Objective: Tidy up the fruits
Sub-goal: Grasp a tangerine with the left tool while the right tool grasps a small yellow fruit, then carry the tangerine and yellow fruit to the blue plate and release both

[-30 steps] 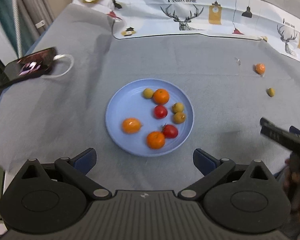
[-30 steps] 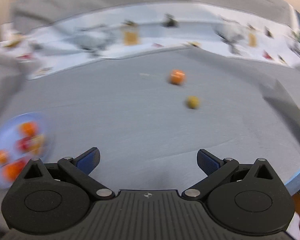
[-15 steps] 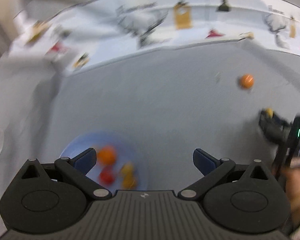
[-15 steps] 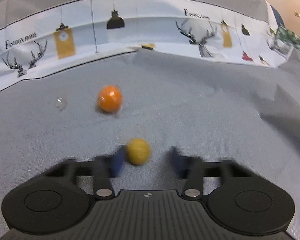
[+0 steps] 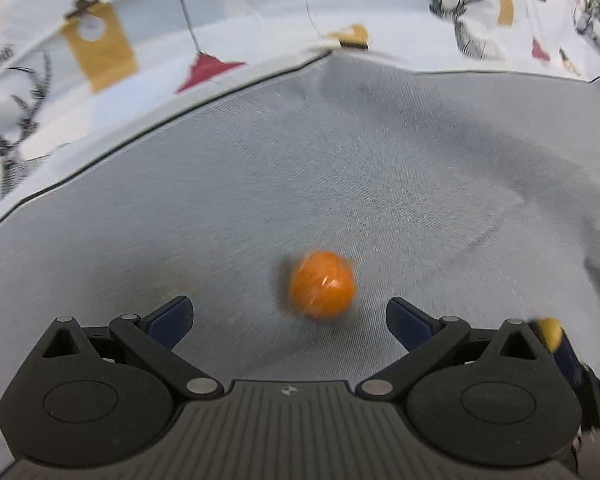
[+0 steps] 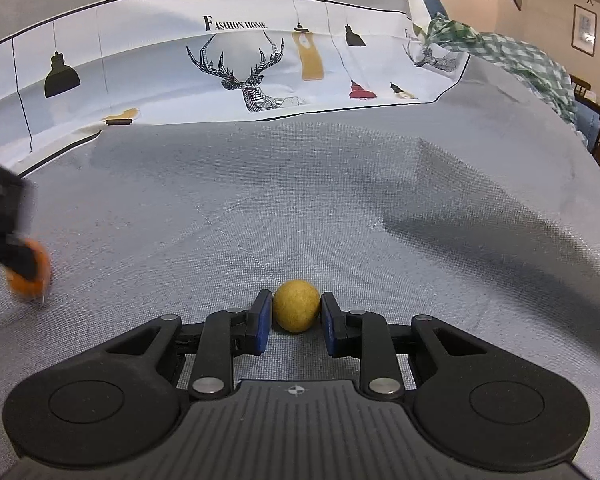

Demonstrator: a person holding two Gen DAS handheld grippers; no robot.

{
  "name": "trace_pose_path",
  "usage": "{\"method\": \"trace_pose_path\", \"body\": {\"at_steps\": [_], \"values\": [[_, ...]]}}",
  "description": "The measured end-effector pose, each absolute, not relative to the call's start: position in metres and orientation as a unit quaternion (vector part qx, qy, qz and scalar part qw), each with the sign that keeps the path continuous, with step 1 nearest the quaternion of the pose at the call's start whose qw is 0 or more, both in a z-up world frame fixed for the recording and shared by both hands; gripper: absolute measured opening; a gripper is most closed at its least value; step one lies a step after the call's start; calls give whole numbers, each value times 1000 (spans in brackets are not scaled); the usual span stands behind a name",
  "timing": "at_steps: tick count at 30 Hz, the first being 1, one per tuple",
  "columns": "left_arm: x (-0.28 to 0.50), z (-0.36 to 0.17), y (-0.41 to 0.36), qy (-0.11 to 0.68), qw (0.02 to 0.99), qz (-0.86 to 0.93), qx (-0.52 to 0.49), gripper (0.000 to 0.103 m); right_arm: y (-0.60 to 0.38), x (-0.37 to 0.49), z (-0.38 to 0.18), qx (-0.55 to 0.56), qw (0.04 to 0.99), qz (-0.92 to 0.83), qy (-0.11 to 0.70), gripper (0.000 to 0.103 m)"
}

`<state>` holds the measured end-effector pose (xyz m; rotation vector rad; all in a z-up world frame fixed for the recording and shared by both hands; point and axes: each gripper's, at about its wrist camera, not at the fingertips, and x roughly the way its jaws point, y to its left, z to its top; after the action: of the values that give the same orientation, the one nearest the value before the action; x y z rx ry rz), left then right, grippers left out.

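In the right wrist view my right gripper (image 6: 295, 316) is shut on a small yellow-green fruit (image 6: 296, 310), which rests on the grey cloth (image 6: 340, 208). In the left wrist view my left gripper (image 5: 288, 320) is open, and a blurred orange fruit (image 5: 323, 284) lies on the cloth just ahead, between the fingertips. The yellow-green fruit also shows at the right edge of the left wrist view (image 5: 550, 332), held by the right gripper. The orange fruit shows at the left edge of the right wrist view (image 6: 30, 276), partly behind the left gripper.
A white printed cloth with deer and lamps (image 6: 240, 64) borders the grey cloth at the back. A green checked cloth (image 6: 512, 56) lies at the far right. The grey cloth has folds at the right (image 5: 540, 184).
My left gripper has swung away from the blue plate to the orange fruit. My right gripper has closed on the yellow-green fruit.
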<state>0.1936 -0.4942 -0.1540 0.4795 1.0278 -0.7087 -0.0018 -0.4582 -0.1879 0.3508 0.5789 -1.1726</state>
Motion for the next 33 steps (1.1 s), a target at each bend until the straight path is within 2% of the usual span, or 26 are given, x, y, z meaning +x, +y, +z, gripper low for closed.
{"method": "trace_pose_path", "body": {"at_steps": [1,2,3,9,15,24,33], "values": [[194,-158,-498,475,787,-328,218,96,-460,0,-188,164,779,-543,267,27],[194,-159,-499,474,787,-334,210,64,-461,0,-188,164,779,-543,266,27],[196,-161,-500,482,777,-347,207,39,-460,-1,-188,164,780,-543,266,27],[174,-133,-469,463,783,-364,200,40,-461,-10,-183,184,783,-540,246,27],[129,-70,-351,450,804,-345,179,40,-441,-20,-167,157,803,-525,234,27],[56,3,-150,443,847,-238,173,40,-316,-74,-62,153,883,-386,218,27],[-14,35,-18,435,875,-176,121,40,-179,-128,13,155,939,-189,241,27]]}}
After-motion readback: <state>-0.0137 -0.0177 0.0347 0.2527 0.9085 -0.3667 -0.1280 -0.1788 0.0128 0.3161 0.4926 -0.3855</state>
